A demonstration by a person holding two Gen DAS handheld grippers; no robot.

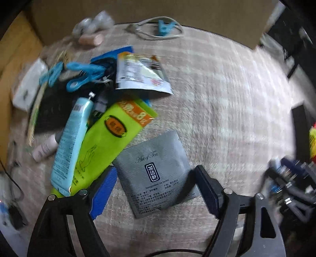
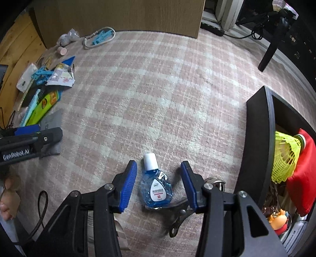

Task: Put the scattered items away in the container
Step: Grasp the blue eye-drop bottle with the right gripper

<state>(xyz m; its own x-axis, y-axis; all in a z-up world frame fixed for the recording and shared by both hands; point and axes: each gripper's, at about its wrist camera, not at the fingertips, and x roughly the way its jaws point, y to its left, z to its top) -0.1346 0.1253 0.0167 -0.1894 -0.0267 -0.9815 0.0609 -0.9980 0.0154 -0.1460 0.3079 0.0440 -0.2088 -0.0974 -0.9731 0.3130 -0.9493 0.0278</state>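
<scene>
My left gripper [image 1: 156,187] is open, its jaws on either side of a grey tea sachet [image 1: 156,174] lying flat on the pink checked carpet. The sachet touches a green packet [image 1: 104,142] and a light blue tube [image 1: 69,146] in a pile of items. My right gripper [image 2: 159,183] is open around a small blue eye-drop bottle [image 2: 156,185] with a white cap, lying on the carpet. The black container [image 2: 256,138] stands to the right, holding a yellow net item [image 2: 284,156] and a red cloth [image 2: 304,174].
The pile also has blue clothes pegs [image 1: 83,73], a silver snack packet [image 1: 142,75] and a white packet [image 1: 27,85]. A white cable [image 1: 156,29] lies by a wooden cabinet [image 2: 122,15]. A metal clip [image 2: 181,215] lies under my right gripper.
</scene>
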